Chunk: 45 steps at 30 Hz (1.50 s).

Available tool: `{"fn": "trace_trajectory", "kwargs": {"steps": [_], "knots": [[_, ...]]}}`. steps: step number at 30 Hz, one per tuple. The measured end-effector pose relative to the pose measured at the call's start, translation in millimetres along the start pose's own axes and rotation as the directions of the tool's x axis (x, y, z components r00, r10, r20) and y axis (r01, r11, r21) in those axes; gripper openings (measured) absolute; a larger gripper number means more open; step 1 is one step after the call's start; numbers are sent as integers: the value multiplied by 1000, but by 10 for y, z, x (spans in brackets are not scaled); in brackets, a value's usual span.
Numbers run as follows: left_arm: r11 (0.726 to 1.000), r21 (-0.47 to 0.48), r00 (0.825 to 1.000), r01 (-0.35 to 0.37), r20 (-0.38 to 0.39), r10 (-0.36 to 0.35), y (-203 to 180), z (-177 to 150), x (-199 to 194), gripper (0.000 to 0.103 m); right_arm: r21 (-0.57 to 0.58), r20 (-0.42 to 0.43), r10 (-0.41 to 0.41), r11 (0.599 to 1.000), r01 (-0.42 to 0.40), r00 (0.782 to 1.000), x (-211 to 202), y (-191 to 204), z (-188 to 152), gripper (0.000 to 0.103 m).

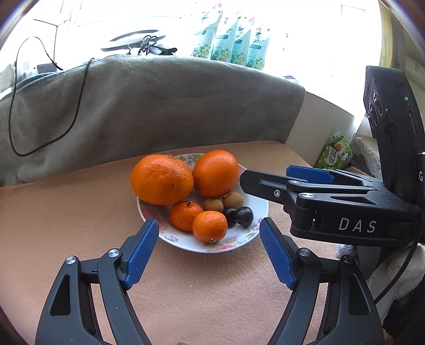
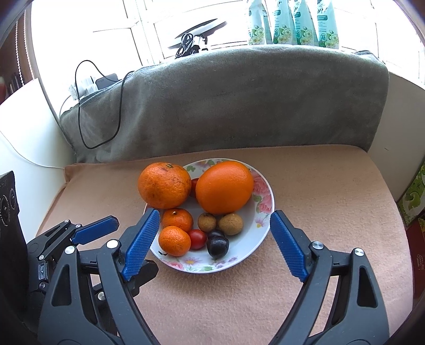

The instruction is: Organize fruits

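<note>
A floral plate (image 1: 186, 241) (image 2: 261, 225) sits on a peach cushion and holds all the fruit. At its back lie a rough large orange (image 1: 162, 179) (image 2: 164, 184) and a smooth one (image 1: 215, 172) (image 2: 224, 187). In front are two small mandarins (image 1: 209, 226) (image 2: 174, 240), two brown longans (image 1: 213, 205) (image 2: 230, 223), dark plums (image 1: 244, 216) (image 2: 217, 245) and a cherry tomato (image 2: 198, 238). My left gripper (image 1: 209, 222) hovers open at the plate's near rim, empty. My right gripper (image 2: 214, 213) (image 1: 265, 173) is open and empty too, its fingers either side of the plate.
A grey blanket (image 2: 239, 100) covers the backrest behind the cushion (image 2: 332, 199), with a black cable (image 2: 117, 106) draped over it. Green boxes (image 1: 336, 155) stand at the right edge. Detergent pouches (image 2: 292, 21) line the windowsill.
</note>
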State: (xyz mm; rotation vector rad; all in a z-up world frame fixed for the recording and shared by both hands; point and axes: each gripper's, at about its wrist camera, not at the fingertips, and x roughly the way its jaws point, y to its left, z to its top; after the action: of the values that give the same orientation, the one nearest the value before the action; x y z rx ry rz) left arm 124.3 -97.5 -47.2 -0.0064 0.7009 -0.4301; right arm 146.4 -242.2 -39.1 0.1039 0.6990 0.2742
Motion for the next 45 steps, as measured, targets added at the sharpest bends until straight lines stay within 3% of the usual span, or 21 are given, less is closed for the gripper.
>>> {"fn": "trace_trajectory", "kwargs": {"steps": [13, 35, 45], "knots": [[999, -10, 999, -34, 3, 34, 48, -49, -112, 79, -6, 34, -78, 997, 78, 996, -197, 92, -32, 88], [994, -40, 992, -98, 73, 100, 184, -225, -783, 79, -14, 167, -72, 997, 75, 983, -753, 323, -221, 88], [989, -62, 990, -134, 43, 137, 198, -321, -849, 82, 15, 154, -73, 997, 72, 985, -820, 248, -387, 88]]}}
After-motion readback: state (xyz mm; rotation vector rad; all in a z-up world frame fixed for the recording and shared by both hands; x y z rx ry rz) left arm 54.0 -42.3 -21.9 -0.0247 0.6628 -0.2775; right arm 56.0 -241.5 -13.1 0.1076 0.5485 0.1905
